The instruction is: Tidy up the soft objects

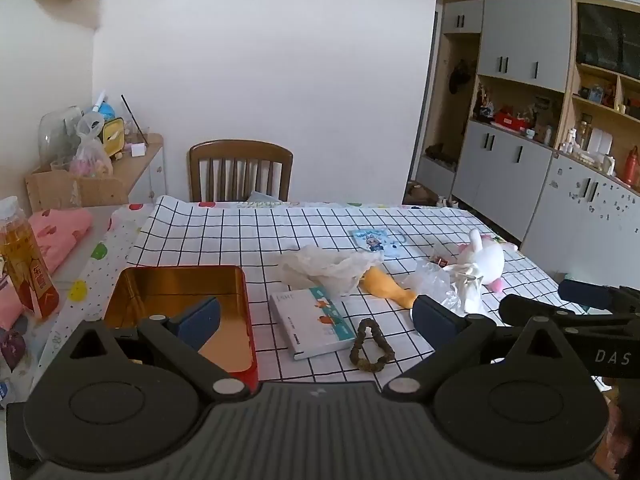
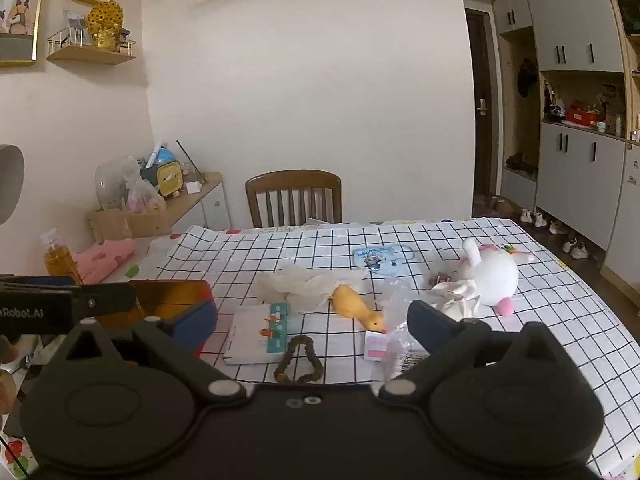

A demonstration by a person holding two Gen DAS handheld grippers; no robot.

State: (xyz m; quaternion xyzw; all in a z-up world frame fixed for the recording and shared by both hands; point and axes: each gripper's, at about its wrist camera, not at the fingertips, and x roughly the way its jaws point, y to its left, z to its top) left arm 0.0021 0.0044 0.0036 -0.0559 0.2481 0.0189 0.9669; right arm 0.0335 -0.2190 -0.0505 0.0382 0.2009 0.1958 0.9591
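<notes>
On the checked tablecloth [image 1: 224, 236] lie a yellow plush duck [image 1: 386, 286] [image 2: 356, 306] and a white plush animal with pink feet [image 1: 482, 258] [image 2: 494, 276]. Crumpled white bags [image 1: 324, 266] [image 2: 296, 284] rest behind the duck. An open tin [image 1: 180, 300] [image 2: 172, 294], red outside and gold inside, stands empty at the near left. My left gripper [image 1: 318, 320] is open above the tin's right edge and a small book [image 1: 316, 320]. My right gripper [image 2: 314, 322] is open too, hovering over the table's near edge with nothing between its fingers.
A brown bead bracelet [image 2: 300, 360], a tissue packet [image 2: 394, 350], a blue card [image 2: 374, 258] and a clear wrapper [image 1: 434, 280] also lie about. At the left stand a bottle of yellow drink [image 1: 26, 264] and folded pink cloth [image 1: 60, 228]. A wooden chair [image 1: 240, 172] faces the far edge.
</notes>
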